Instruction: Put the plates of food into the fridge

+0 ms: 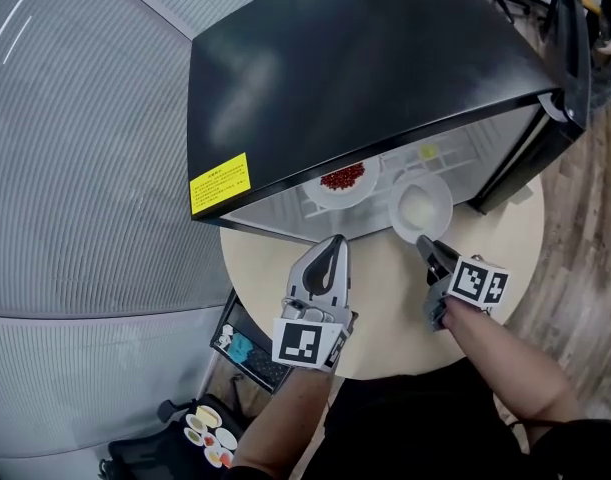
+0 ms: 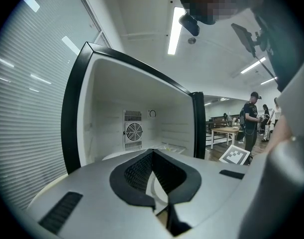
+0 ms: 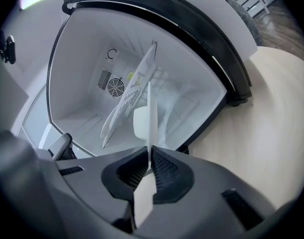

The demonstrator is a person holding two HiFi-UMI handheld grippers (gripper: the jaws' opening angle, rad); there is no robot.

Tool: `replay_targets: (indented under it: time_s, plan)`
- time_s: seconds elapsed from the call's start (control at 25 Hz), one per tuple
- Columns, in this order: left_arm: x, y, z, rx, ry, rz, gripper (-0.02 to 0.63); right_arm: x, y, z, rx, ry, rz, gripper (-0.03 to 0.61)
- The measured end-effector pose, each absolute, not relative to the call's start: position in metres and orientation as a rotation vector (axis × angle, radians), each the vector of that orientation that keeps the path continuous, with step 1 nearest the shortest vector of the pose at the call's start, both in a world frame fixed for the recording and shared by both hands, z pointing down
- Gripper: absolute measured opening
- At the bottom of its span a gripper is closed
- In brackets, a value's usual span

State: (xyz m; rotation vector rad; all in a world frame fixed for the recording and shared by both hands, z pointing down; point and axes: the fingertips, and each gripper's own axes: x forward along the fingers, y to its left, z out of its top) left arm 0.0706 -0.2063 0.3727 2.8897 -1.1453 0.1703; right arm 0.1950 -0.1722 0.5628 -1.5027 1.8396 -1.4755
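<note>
Loading step: right gripper point(image 1: 426, 244) clamps the white plate point(image 1: 443, 196) by its rim at the mini fridge point(image 1: 365, 58) mouth. Left gripper point(image 1: 334, 242) is closed and empty. Next: slide it in beside the red-food plate point(image 1: 369, 190).

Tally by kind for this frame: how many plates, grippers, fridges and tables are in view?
Plates: 2 (plate with red food on the fridge shelf; white plate held by the right gripper)
Grippers: 2 (right gripper; left gripper, holding nothing)
Fridges: 1 (fridge, open)
Tables: 1 (round table)
Total: 6
Not counted: a small yellow item deeper inside, too unclear to class.
</note>
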Motion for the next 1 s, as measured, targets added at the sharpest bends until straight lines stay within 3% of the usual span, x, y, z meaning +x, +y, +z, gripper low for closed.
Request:
replay_targets:
  time_s: [1.0]
  plan:
    - [0.084, -0.234, 0.409, 2.831, -1.100, 0.263, 0.006, 0.220, -0.245, 0.582, -1.491, 1.683, -1.502, 0.018]
